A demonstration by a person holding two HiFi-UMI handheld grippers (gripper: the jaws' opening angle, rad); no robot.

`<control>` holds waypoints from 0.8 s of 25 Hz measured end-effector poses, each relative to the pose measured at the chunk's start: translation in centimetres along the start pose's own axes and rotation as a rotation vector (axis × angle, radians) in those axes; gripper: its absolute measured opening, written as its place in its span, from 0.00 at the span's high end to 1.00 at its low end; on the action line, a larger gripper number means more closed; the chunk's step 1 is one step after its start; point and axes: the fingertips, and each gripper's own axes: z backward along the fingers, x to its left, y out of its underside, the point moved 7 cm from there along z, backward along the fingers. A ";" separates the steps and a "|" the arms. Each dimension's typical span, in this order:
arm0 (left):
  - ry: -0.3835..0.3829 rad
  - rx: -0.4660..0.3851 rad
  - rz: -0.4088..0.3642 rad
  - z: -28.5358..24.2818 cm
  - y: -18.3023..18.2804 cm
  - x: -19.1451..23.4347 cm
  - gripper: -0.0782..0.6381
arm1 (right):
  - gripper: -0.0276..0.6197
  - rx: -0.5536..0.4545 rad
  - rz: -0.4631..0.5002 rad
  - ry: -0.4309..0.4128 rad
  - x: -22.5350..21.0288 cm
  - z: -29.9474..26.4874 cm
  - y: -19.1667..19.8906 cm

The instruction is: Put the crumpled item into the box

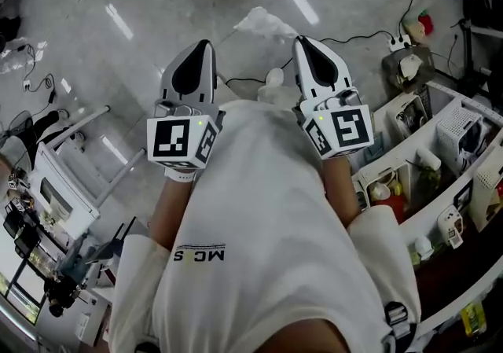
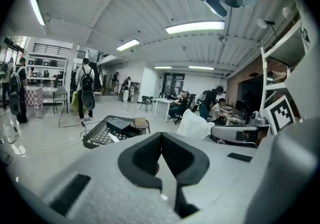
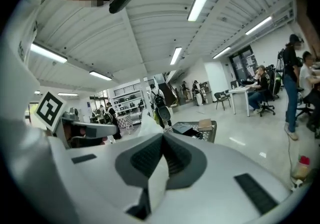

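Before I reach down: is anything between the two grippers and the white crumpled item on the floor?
Nothing solid shows. In the head view, only bare floor lies between the left gripper, the right gripper and the crumpled item. A thin black cable lies flat on the floor to its right.

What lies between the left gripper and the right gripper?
Head view: the person's white shirt fills the stretch between left gripper and right gripper; beyond its edge lies a small pale thing, unclear.
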 end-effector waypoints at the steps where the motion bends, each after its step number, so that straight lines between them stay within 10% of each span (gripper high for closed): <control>1: -0.001 0.003 0.002 -0.4 0.1 -0.6 0.86 | 0.94 -0.007 -0.007 -0.011 -0.6 0.3 0.0; 11: 0.034 0.023 -0.024 -3.1 -1.0 -2.9 0.86 | 0.94 -0.002 0.021 0.043 -4.4 0.9 -0.1; 20: 0.015 0.022 0.067 -9.8 -2.8 4.3 0.86 | 0.94 0.067 -0.008 0.031 -6.0 -9.2 -0.7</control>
